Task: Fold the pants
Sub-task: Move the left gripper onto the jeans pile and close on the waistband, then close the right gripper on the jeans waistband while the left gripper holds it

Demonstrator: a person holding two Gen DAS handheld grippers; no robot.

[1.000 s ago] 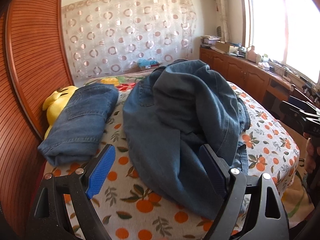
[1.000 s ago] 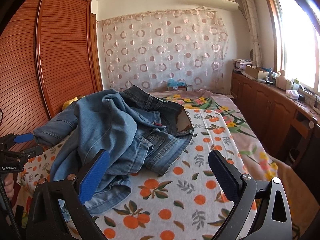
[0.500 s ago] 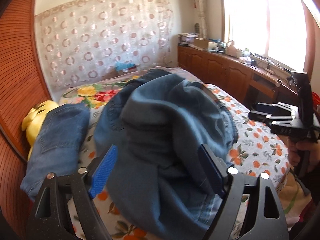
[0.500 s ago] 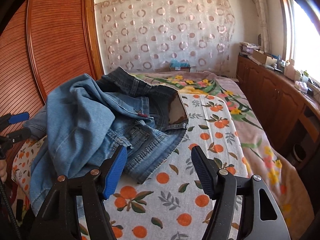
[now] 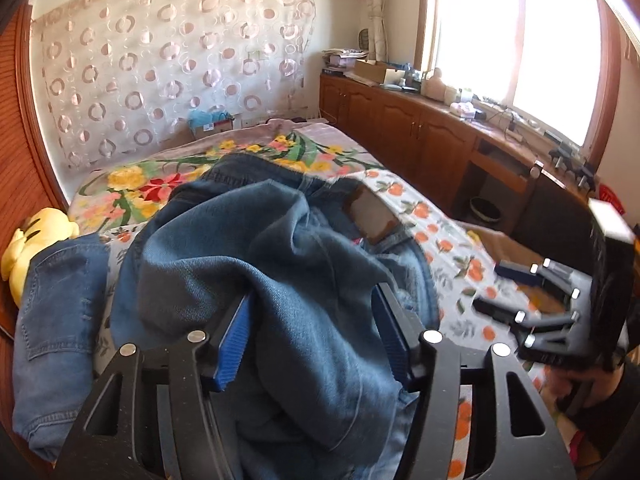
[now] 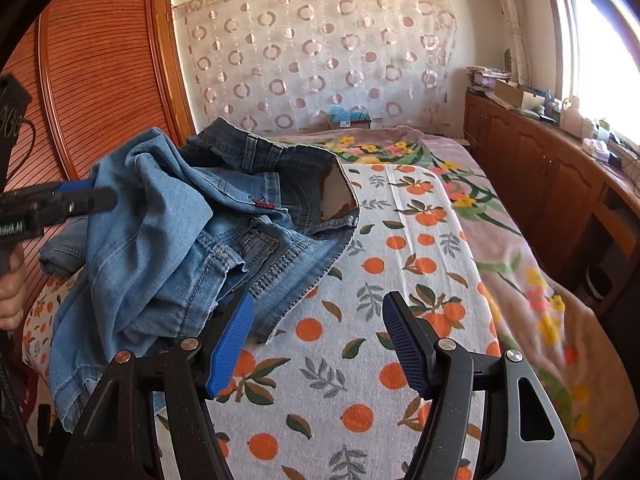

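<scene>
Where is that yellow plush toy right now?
In the left wrist view, the yellow plush toy lies at the far left, between the wooden wardrobe and the folded jeans.

The rumpled jeans (image 6: pixel 192 236) heap up across the left half of the bed (image 6: pixel 400 280), bulging between the left gripper's (image 5: pixel 314 336) jaws. Right of the heap the orange-print sheet lies bare to the far edge (the right gripper (image 6: pixel 316 344) hangs over it). Folded jeans (image 5: pixel 56 320) and a yellow plush toy (image 5: pixel 28 244) crowd the wardrobe (image 6: pixel 100 68) side.
</scene>
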